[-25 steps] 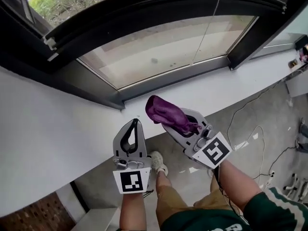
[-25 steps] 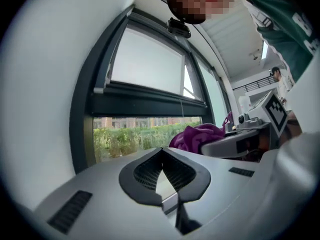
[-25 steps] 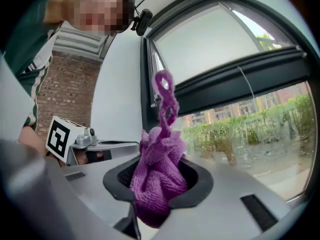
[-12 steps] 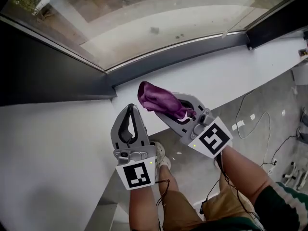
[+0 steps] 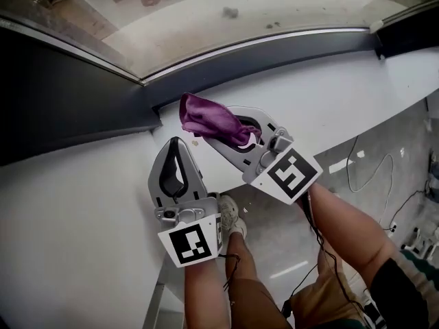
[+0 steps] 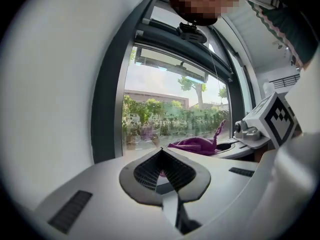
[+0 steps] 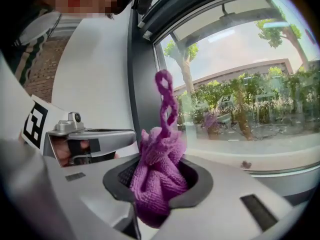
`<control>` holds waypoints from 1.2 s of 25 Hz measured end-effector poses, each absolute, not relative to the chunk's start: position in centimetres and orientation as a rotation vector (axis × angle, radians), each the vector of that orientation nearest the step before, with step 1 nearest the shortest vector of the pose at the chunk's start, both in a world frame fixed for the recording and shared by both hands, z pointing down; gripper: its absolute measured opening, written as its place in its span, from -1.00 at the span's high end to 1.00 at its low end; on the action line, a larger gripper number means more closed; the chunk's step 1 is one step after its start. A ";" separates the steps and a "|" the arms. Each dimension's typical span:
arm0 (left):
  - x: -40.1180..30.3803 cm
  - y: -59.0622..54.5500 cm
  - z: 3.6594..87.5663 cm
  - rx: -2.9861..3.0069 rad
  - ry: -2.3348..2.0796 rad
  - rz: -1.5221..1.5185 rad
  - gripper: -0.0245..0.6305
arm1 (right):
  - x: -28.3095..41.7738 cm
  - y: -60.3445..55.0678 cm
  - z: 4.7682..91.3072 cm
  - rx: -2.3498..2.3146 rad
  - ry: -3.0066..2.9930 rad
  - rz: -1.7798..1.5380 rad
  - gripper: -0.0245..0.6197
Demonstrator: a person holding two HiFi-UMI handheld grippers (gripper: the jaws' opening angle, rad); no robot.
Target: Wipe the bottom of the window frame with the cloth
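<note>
The cloth (image 5: 208,118) is a bunched purple wad, microfibre by the nubbly weave in the right gripper view, soft, with one twisted tail sticking out past the tips. My right claw (image 5: 214,133) is clenched on it. The pads bite the middle of the wad, and the bulk bulges fwd of the jaws.

What the next move turns on is the bottom rail of the window frame (image 5: 274,55), which lies just ahead of the cloth, on the far side of it from me. The rail's long axis runs left-right across the head view, so I judge the stroke has to go along it, not into it. The cloth looks just short of the rail, hovering over the white sill (image 5: 343,98) on the near side. Whether it already brushes the sill I can't say from this angle.

The rail is dark grey, smooth, prob. painted metal, with a pale strip along its upper edge where it meets the glass (image 5: 260,9), which carries a few specks.

My left claw (image 5: 175,144) is closed with nothing in it. It sits nearer me than the rail and to the left of the cloth, farther from the rail than the right. So the right does the wiping.
</note>
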State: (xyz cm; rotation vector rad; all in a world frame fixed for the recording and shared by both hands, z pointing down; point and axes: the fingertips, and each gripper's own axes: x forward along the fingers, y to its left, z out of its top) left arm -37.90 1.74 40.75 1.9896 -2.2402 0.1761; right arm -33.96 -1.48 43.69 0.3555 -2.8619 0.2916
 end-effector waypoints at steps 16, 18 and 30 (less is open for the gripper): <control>-40.7 1.4 50.3 1.895 -2.230 0.208 0.90 | -39.6 -1.5 54.5 0.224 -2.775 0.247 0.52; -41.2 1.7 50.7 1.874 -2.241 0.215 0.90 | -40.1 -1.5 55.1 0.197 -2.760 0.230 0.52; -42.1 2.1 52.7 1.840 -2.219 0.276 0.90 | -43.0 -2.1 57.6 0.158 -2.665 0.162 0.53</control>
